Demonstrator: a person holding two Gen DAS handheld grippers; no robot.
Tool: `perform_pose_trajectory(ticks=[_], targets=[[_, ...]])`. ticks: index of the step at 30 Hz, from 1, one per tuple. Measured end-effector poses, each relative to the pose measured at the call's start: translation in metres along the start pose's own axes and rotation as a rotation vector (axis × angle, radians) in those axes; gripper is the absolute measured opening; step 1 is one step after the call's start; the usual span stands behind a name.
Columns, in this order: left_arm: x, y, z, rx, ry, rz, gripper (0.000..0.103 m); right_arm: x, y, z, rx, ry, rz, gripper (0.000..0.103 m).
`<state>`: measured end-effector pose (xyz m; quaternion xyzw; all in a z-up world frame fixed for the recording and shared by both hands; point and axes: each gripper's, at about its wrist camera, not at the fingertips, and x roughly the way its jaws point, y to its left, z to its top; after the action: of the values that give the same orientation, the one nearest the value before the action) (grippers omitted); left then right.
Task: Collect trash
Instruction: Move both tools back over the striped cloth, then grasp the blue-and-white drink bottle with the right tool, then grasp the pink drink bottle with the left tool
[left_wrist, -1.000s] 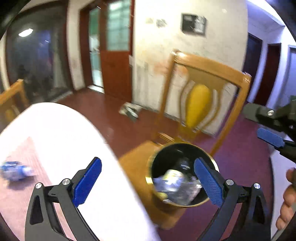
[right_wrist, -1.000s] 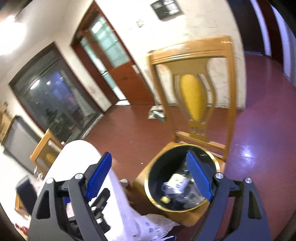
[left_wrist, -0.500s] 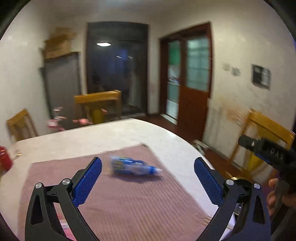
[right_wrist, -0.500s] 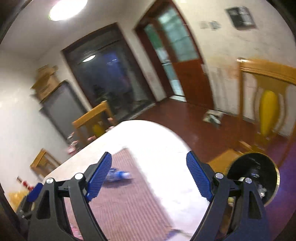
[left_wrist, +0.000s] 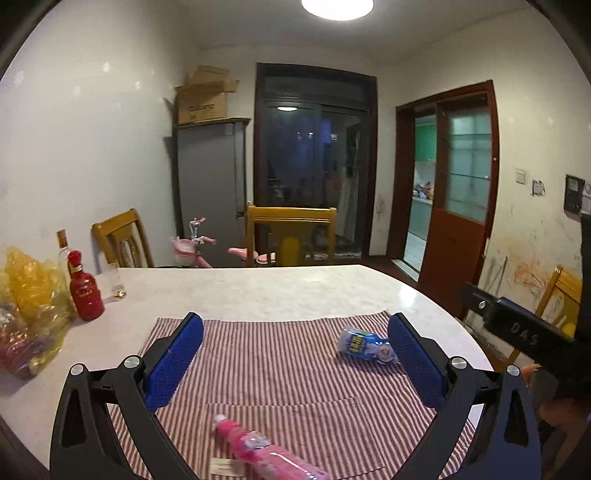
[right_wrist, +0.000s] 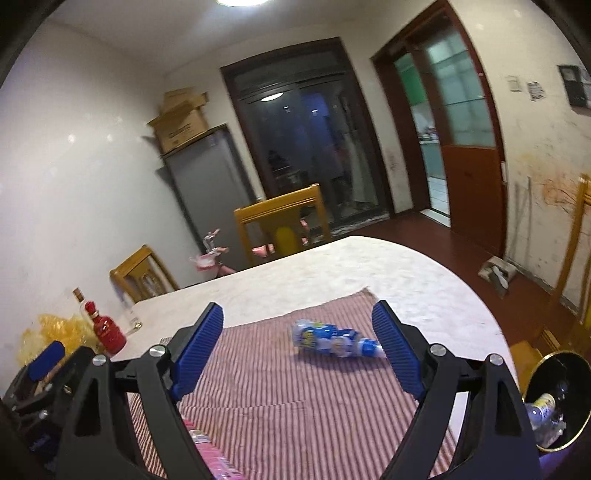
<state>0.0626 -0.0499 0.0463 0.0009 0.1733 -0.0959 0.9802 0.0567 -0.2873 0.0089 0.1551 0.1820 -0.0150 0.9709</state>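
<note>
A blue plastic bottle (left_wrist: 364, 345) lies on its side on the striped cloth (left_wrist: 280, 376), and it also shows in the right wrist view (right_wrist: 334, 339). A pink bottle (left_wrist: 266, 452) lies near the cloth's front edge, and part of it shows in the right wrist view (right_wrist: 212, 452). My left gripper (left_wrist: 293, 354) is open and empty above the cloth. My right gripper (right_wrist: 297, 343) is open and empty, with the blue bottle between its fingers further ahead. A black bin with a gold rim (right_wrist: 556, 402) holds trash at the right, beside the table.
The white table (left_wrist: 280, 288) carries a red bottle (left_wrist: 85, 291), a clear bottle (left_wrist: 63, 247), a glass (left_wrist: 115, 282) and yellow bags (left_wrist: 27, 295) at the left. Wooden chairs (left_wrist: 291, 236) stand behind it. The right gripper's body (left_wrist: 517, 332) reaches in from the right.
Both grippers have swung left from the bin on the chair to face the table. The blue and pink bottles have come into view. Both grippers stay open.
</note>
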Motion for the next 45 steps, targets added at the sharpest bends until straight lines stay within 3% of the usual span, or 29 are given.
perform_pose_trajectory(ticks=[9,14,17,19,23,25,28,32,38,45], targets=[[0.003,0.028,-0.003,-0.040,0.019,0.036,0.097,0.030,0.031,-0.002,-0.132,0.048,0.048,0.083],[0.022,0.035,-0.011,-0.056,0.059,0.081,0.097,0.056,0.034,0.000,-0.306,0.099,0.079,0.083],[0.039,0.043,-0.022,-0.068,0.115,0.116,0.097,0.091,0.036,-0.005,-0.552,0.204,0.106,0.083],[0.052,0.046,-0.031,-0.070,0.158,0.125,0.097,0.128,0.034,-0.016,-0.713,0.343,0.138,0.083],[0.070,0.049,-0.042,-0.077,0.223,0.135,0.097,0.192,0.022,-0.042,-0.842,0.582,0.188,0.083],[0.076,0.046,-0.043,-0.074,0.239,0.138,0.097,0.223,0.018,-0.056,-0.910,0.653,0.176,0.083],[0.082,0.041,-0.044,-0.058,0.254,0.145,0.097,0.256,0.009,-0.065,-0.893,0.732,0.171,0.082],[0.085,0.038,-0.048,-0.052,0.268,0.143,0.097,0.283,-0.005,-0.069,-0.822,0.829,0.161,0.064],[0.091,0.038,-0.050,-0.057,0.289,0.144,0.097,0.284,-0.016,-0.077,-0.783,0.865,0.157,0.060],[0.090,0.033,-0.054,-0.042,0.301,0.158,0.097,0.278,-0.027,-0.075,-0.619,0.894,0.144,0.053]])
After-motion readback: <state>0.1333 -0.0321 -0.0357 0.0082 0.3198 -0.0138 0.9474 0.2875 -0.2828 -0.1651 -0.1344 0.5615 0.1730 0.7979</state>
